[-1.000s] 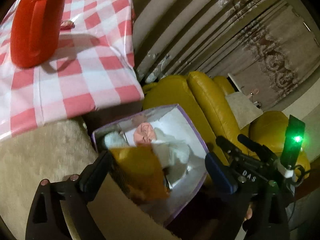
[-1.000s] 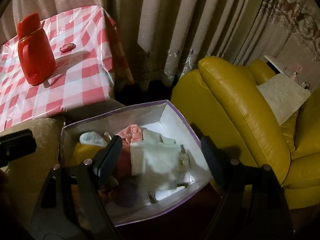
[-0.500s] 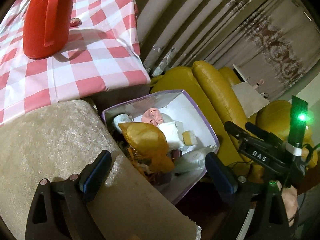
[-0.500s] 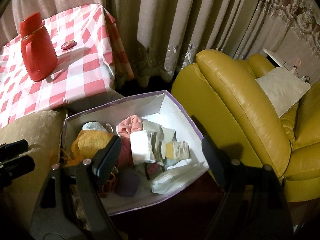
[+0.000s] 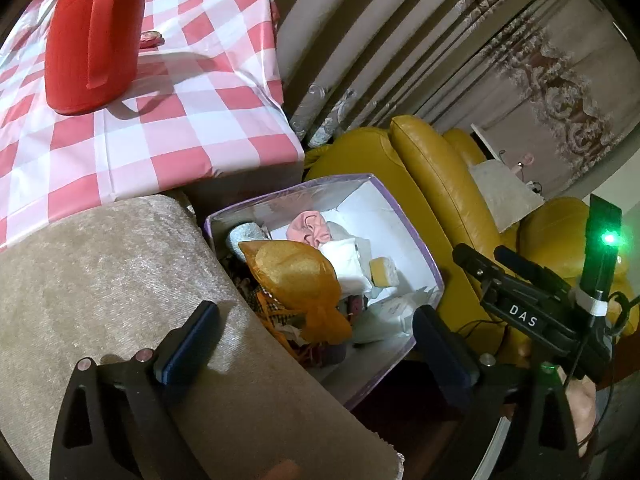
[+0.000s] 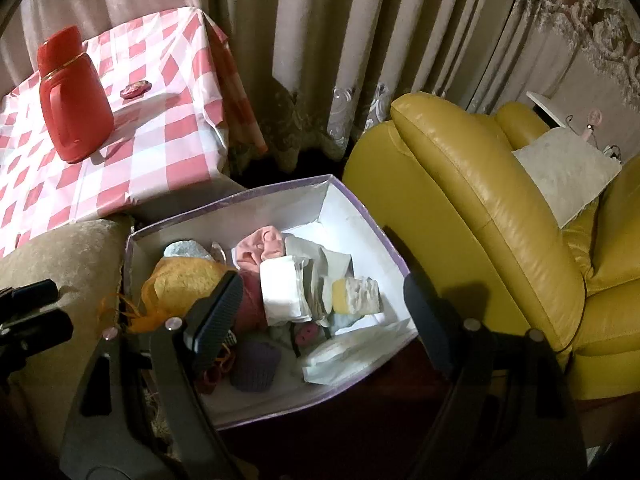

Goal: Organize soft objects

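Note:
A white box with a purple rim (image 5: 360,204) (image 6: 280,212) stands between a beige cushion and a yellow armchair. An orange mesh bag (image 5: 296,276) (image 6: 184,280) lies on its left side. Beside the bag lie a pink cloth (image 6: 260,244), a folded white cloth (image 6: 280,288), a yellow sponge (image 6: 352,294), a purple knitted piece (image 6: 256,364) and a white packet (image 6: 352,352). My left gripper (image 5: 316,344) is open above the box's near edge, holding nothing. My right gripper (image 6: 320,320) is open over the box, also holding nothing.
A red jug (image 5: 92,36) (image 6: 74,96) stands on a red-and-white checked tablecloth (image 5: 180,112) behind the box. The beige cushion (image 5: 100,272) lies under my left gripper. The yellow leather armchair (image 6: 480,208) crowds the box's right side, and curtains hang behind.
The orange mesh bag, blurred between my left fingers a second ago, now lies in the box. The left gripper has drawn back over the cushion. The right gripper has lifted slightly.

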### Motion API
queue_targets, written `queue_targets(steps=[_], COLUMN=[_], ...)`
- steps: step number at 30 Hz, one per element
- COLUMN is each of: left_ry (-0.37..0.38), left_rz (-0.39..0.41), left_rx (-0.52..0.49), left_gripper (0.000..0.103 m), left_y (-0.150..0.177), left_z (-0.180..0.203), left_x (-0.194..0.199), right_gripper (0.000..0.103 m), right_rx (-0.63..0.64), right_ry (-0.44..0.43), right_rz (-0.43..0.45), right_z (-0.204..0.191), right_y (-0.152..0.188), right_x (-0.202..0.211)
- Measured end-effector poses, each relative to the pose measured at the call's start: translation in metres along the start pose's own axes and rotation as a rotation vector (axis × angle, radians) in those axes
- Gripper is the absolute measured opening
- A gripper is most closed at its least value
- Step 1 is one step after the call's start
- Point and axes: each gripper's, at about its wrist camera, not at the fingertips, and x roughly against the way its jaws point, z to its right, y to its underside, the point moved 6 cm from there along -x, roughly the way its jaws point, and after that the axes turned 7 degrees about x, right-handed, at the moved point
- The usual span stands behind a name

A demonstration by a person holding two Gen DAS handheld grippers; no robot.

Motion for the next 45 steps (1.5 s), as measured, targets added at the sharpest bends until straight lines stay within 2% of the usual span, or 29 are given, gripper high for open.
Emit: queue_targets(steps=[39,45], left_ry=[-0.006,0.027], left_rz=[-0.011,0.001], left_rx=[-0.021,-0.022], left_gripper=[0.103,0.103], left_y=[0.001,-0.0022], left_z=[0.0039,0.0056], left_x=[-0.0034,-0.0013], right_gripper=[0.084,0.084], right_rx=[-0.01,-0.024], right_ry=[0.0,0.002], right_rz=[-0.003,-0.004], right_z=[0.002,0.0032], right_y=[0.0017,0.0062], right_x=[-0.0027,-0.0021])
